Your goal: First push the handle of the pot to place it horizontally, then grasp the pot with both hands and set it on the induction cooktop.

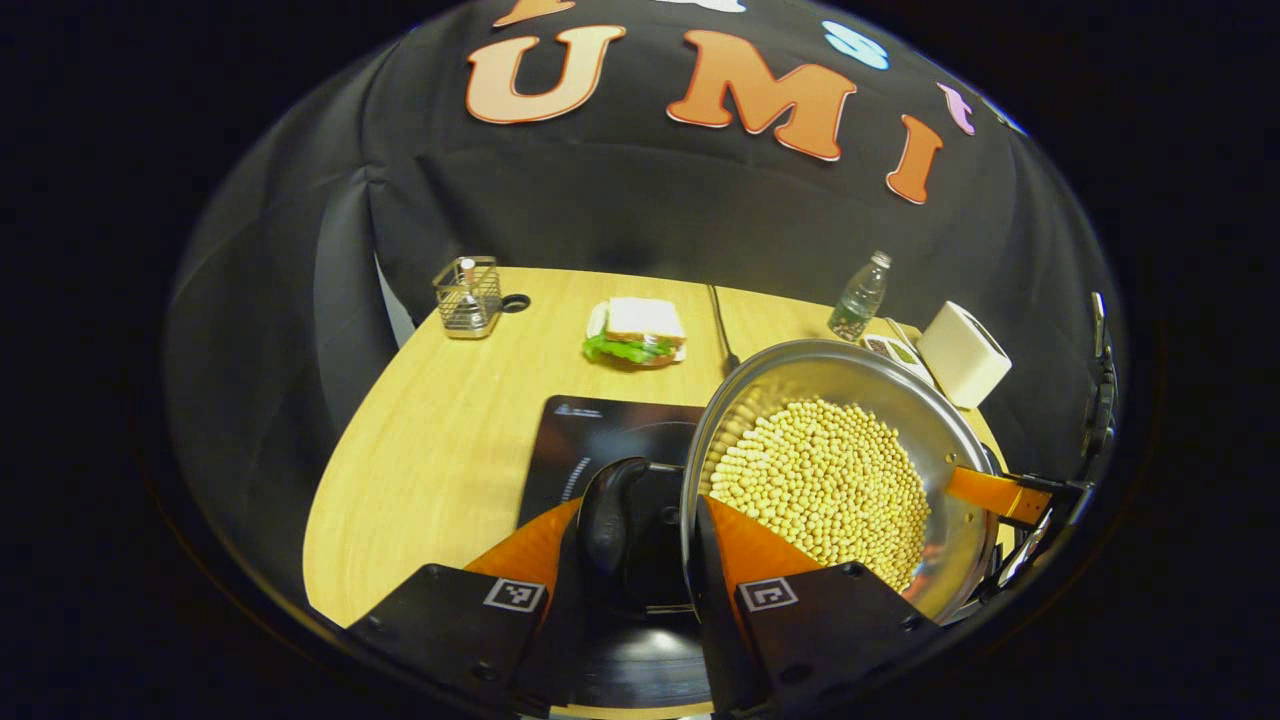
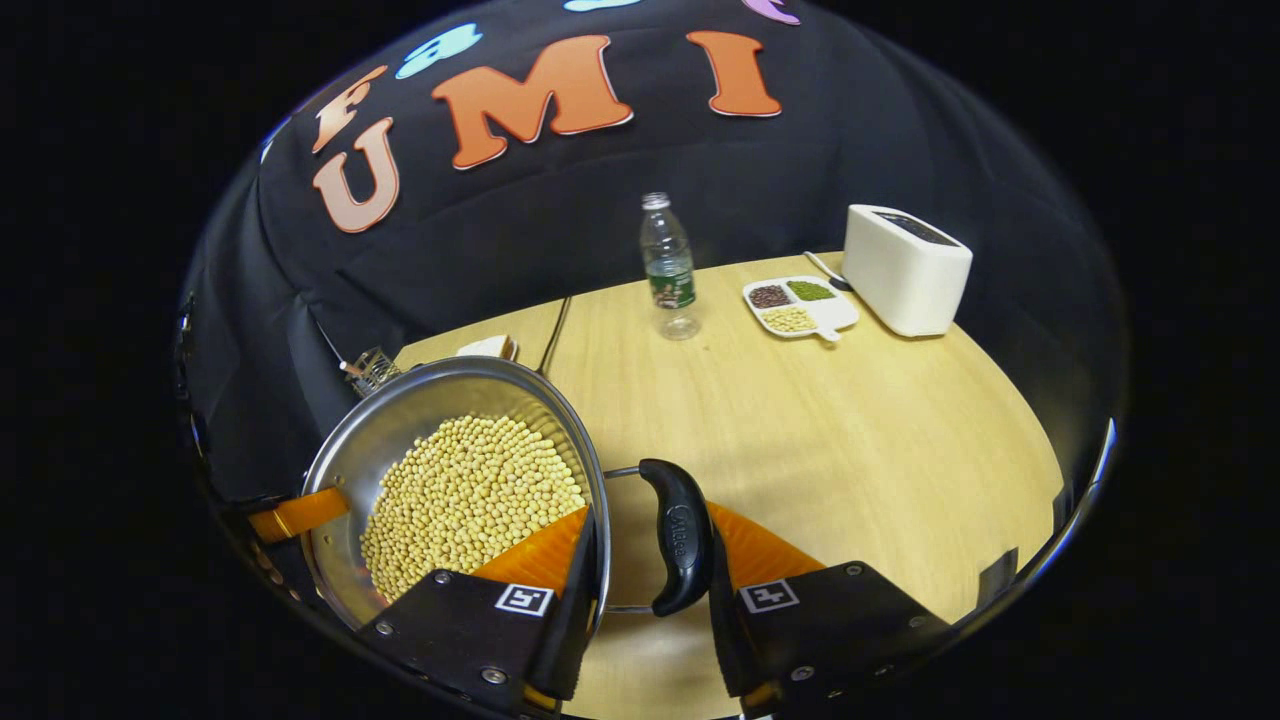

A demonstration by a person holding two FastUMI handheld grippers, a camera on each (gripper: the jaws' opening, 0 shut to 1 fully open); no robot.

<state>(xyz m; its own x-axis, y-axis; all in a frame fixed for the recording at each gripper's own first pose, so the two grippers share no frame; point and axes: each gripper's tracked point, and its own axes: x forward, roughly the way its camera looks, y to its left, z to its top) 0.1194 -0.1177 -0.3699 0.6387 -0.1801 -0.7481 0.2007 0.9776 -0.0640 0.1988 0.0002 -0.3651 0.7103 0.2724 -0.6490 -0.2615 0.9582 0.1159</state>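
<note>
Both grippers clamp the pot [image 1: 860, 440] by its 2 side handles: left gripper [image 1: 640, 560] and right gripper [image 2: 650, 560] share the soybean load, carrying it level just above the induction cooktop [image 1: 600, 440].

I see a light wooden table [image 2: 850, 420] across the frame's lower half; black cloth wall [image 2: 560, 200] drapes behind, upper frame; lighting looks dim.

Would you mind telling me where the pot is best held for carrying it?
By its two black side handles, one claw from each side. The pot is full of beans, so opposite grips keep it level. Each handle stands off the rim on a wire loop, leaving room for fingers.
</note>
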